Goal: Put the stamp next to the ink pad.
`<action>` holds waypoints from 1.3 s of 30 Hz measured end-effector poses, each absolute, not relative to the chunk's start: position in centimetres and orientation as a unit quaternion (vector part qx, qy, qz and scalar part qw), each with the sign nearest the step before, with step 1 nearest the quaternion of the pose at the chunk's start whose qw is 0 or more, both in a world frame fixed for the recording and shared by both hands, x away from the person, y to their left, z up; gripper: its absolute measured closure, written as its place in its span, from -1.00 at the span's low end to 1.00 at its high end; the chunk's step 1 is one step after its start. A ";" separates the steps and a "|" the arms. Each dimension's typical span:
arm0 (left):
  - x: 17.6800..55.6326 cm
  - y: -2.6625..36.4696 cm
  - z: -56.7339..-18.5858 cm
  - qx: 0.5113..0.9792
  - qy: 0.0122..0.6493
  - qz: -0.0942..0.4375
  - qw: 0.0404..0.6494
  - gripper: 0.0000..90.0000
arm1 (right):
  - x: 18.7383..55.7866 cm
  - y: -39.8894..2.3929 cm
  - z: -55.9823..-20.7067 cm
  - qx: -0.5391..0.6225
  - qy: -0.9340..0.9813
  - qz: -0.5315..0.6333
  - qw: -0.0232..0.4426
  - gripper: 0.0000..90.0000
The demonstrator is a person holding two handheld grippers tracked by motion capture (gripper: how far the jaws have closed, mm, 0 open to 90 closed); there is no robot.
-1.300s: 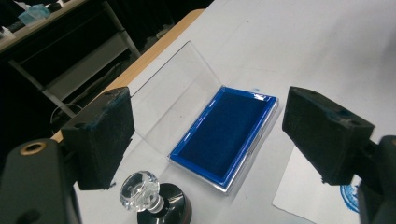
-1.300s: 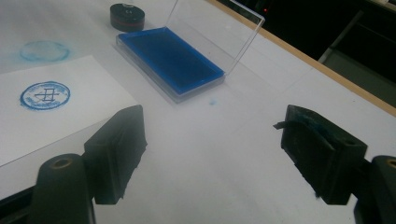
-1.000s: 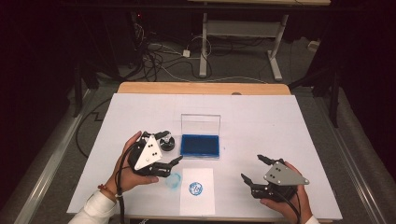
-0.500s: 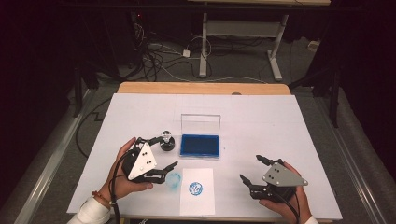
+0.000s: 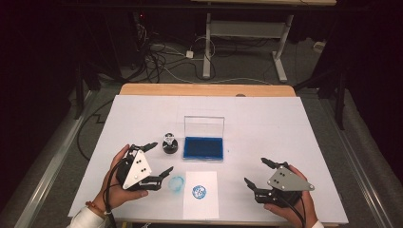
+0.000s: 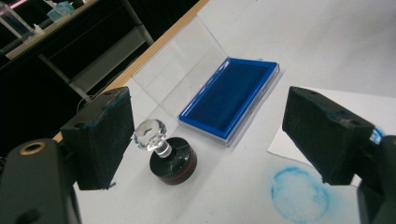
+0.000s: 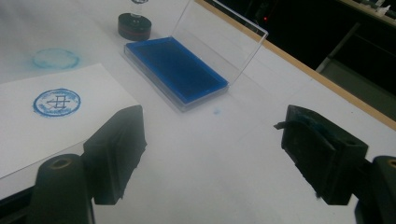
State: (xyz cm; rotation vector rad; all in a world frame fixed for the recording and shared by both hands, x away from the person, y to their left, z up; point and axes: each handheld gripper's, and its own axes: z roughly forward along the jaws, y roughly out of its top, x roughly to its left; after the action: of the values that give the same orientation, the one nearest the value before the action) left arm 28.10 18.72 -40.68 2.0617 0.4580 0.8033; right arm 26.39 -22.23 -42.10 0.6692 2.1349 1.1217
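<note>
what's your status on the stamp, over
Left hand-held gripper open beside stamp, right hand-held gripper open, empty. Stamp upright left of ink pad. Nothing in the way.

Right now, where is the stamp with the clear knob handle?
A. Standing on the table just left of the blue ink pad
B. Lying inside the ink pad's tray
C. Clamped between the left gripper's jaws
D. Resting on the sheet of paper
A: the stamp stands upright on the white table beside the open blue ink pad, apart from the left gripper, whose jaws are open and hold nothing.
</note>
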 end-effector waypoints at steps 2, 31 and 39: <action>27.9 19.0 -40.8 0.824 0.184 0.327 0.425 -0.64 | 26.4 -22.2 -42.1 0.255 0.809 0.424 0.316 -0.51; 28.1 22.2 -46.0 0.833 0.244 0.316 0.383 -0.64 | 27.2 -23.3 -42.8 0.284 0.802 0.417 0.319 -0.51; 27.7 22.9 -47.6 0.843 0.264 0.297 0.361 -0.64 | 27.1 -23.5 -43.4 0.291 0.802 0.415 0.318 -0.58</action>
State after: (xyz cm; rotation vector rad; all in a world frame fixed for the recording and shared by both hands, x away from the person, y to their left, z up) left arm 27.68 22.95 -47.64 2.1726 0.6803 0.7663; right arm 27.11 -23.45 -43.35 0.7645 2.1092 1.0917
